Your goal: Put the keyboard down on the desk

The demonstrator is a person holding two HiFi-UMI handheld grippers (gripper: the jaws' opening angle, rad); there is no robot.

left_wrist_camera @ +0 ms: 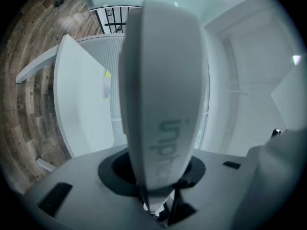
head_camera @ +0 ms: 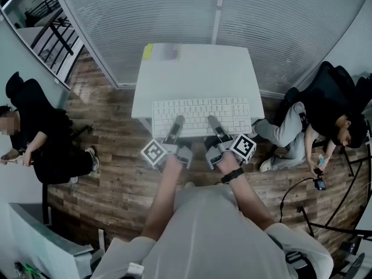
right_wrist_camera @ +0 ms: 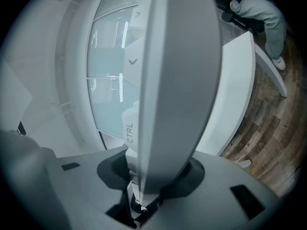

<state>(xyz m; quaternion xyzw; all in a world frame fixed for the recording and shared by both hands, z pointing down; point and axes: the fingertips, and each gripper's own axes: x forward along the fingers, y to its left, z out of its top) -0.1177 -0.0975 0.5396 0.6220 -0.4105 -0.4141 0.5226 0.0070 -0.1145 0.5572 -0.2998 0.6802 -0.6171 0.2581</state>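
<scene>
White table is mostly bare, with a small yellow note at its far left corner, so there's plenty of room for the drop. White keyboard lies lengthwise along the table's near edge, keys up, its near long side seeming to overhang that edge a little. Can't tell if it's resting on the table or just above it. Left tool is clamped on the keyboard's near edge left of the middle, right tool right of the middle. Both are closed on the board: one finger over the keys, the other presumably underneath. A two-point grip on the long side likely keeps it level. Near-edge placement probably leaves the under-fingers room off the table. Next call: lower, release, pull back.
</scene>
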